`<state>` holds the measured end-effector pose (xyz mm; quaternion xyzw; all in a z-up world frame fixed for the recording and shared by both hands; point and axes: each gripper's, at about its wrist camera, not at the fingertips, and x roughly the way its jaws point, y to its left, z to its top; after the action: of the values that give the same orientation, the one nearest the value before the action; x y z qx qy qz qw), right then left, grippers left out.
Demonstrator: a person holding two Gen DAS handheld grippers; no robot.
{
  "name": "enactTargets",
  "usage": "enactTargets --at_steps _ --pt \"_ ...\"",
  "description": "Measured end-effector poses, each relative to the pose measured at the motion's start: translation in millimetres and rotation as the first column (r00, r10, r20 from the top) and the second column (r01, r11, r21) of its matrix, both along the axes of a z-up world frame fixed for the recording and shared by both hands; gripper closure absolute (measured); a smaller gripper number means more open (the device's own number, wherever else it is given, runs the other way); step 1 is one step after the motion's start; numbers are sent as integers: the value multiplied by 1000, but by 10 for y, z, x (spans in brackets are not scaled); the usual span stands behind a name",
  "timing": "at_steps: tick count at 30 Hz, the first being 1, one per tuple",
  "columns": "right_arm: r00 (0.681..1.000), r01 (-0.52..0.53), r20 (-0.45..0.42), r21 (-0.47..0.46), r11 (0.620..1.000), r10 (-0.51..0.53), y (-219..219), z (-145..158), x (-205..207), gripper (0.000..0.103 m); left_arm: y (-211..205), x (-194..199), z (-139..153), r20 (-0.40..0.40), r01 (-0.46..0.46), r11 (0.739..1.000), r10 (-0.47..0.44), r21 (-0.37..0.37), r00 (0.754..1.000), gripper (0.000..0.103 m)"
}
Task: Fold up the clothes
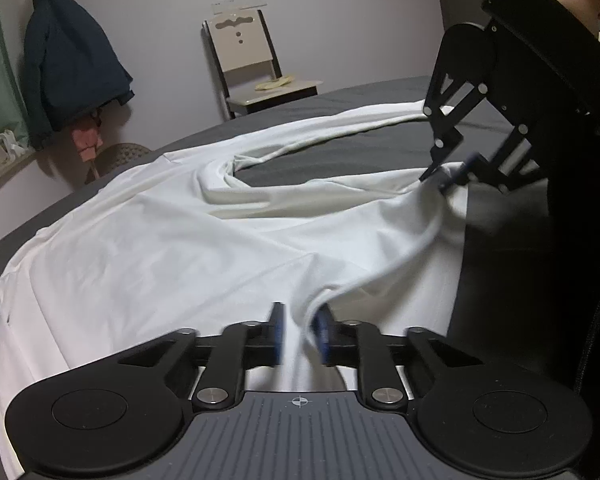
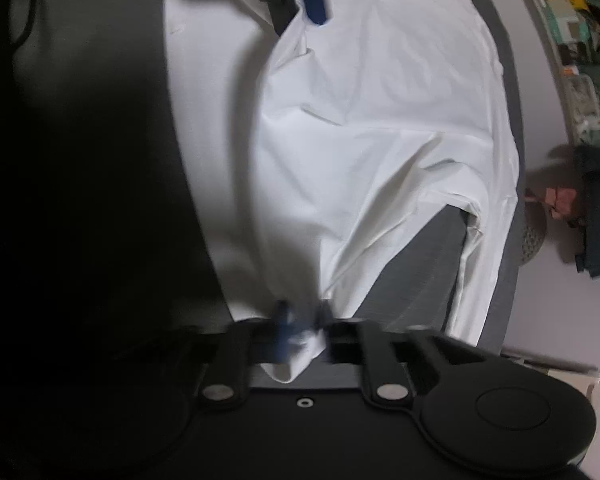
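Both claws have cloth in them. Left claw (image 1: 300, 332) sits low over the near edge of the white garment (image 1: 172, 248), its blue pads (image 1: 278, 330) drawn close with a pinched ridge of fabric rising between them — the pads look pressed on that fold, though motion blur on the right-hand pad leaves the contact a little uncertain. Right claw (image 1: 448, 178), seen further along the same edge, is nearly closed on a bunched tuft of the cloth, which pulls up into a small peak at its tips; its own camera shows the white fabric gathered between its fingertips (image 2: 300, 332).

That garment lies spread across the dark grey bed (image 1: 340, 152), wrinkled, with an open loop of hem or neckline (image 1: 236, 168) exposing the bedcover beneath.

As a judgement, this cloth is thin, light and entirely limp: it drapes, tents at each pinch and will sag between the two holds. It carries no shape of its own, so a grip in mid-panel only drags up a cone of fabric. Better purchase is at a hemmed edge or corner, where the doubled seam gives the pads something thicker to bite — and both holds should sit on the same edge, well apart, so the span between them stays taut. Smooth weave like this may slip from a shallow pinch.
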<state>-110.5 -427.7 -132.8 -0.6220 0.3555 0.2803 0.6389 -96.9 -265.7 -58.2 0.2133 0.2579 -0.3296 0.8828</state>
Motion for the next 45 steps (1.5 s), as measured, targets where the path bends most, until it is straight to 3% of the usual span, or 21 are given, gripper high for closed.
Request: enactTargets --at_steps 3,5,6,8,9,10,12,14,18,19,21,23,28,31,32,35,37,39,41,43,45 --pt "991 99 72 146 984 -111 -40 272 15 95 27 -15 29 5 45 999 -45 9 999 94" --pt "963 225 62 352 908 -262 -139 660 28 95 63 -47 75 26 99 995 -99 11 995 94" --pt "934 311 6 476 823 -357 -245 883 51 95 94 -67 117 40 133 991 -133 0 990 94" --pt "848 473 -164 662 581 -503 -542 1243 124 96 161 -100 201 58 197 980 -195 -33 979 94" --pt "796 548 -259 693 468 -547 -711 1312 186 95 171 -105 228 35 234 971 -233 -50 972 93" --pt "738 614 -352 705 356 -576 -874 1361 251 95 182 -110 256 12 270 960 -270 -69 963 93" --pt "634 723 -482 648 241 -605 -1106 1183 409 96 152 -146 277 -13 331 942 -332 -63 943 93" --pt "564 785 -528 580 215 -635 -1204 899 515 96 37 -246 226 26 333 943 -333 20 942 91" --pt "444 863 -639 492 109 -628 -1301 550 575 96 -153 -391 70 83 294 943 -310 158 947 62" --pt "440 868 -654 486 105 -615 -1284 547 547 96 -176 -404 57 74 293 942 -308 161 949 56" --pt "454 863 -678 495 97 -578 -1252 623 463 96 -189 -449 55 88 294 942 -310 162 946 18" --pt "456 861 -724 505 52 -518 -1265 754 378 96 -202 -513 63 129 291 943 -313 165 941 4" --pt "501 821 -704 571 18 -503 -1320 1020 340 96 -432 -520 -15 192 221 941 -274 255 942 4" --pt "502 809 -693 588 -2 -517 -1365 1079 344 96 -580 -465 -74 195 189 940 -250 285 948 5" --pt "508 805 -685 593 6 -521 -1367 1083 339 96 -610 -434 -75 175 191 942 -244 275 954 11" --pt "530 794 -657 607 41 -535 -1348 1085 324 96 -682 -364 -80 142 168 945 -214 280 966 53" --pt "546 787 -639 613 70 -542 -1317 1075 314 96 -682 -334 -65 127 160 950 -199 268 972 56" --pt "560 780 -625 620 90 -544 -1294 1081 295 96 -661 -329 -63 103 179 946 -213 272 972 85" --pt "566 777 -624 622 95 -538 -1291 1086 297 96 -649 -323 -85 78 205 930 -239 304 968 102" --pt "582 774 -613 620 131 -534 -1255 1070 314 96 -582 -345 -69 56 240 927 -266 287 962 103" --pt "618 760 -566 607 232 -546 -1154 1038 314 96 -520 -362 -47 38 269 923 -291 276 956 103"
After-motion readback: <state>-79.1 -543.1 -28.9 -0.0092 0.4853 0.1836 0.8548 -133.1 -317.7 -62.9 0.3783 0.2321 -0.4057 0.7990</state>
